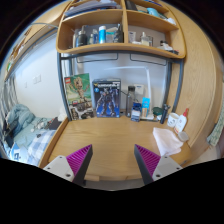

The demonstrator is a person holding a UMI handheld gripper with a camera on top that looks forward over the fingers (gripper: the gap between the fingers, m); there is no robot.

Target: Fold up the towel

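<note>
A crumpled white towel (pixel 167 141) lies on the wooden desk (pixel 112 140), ahead and to the right of my right finger. My gripper (pixel 112 161) is open and empty, held over the desk's near part. Its two fingers with purple pads (pixel 79 160) stand wide apart, with bare desktop between them. The towel is not between the fingers; it lies just beyond the right pad (pixel 147 158).
Two boxes (pixel 106 97) stand against the wall at the desk's back, with small bottles and items (pixel 140 106) to their right. A shelf (pixel 120 30) with things hangs above. A bed with bedding (pixel 22 128) is to the left. A white container (pixel 179 122) sits at the right.
</note>
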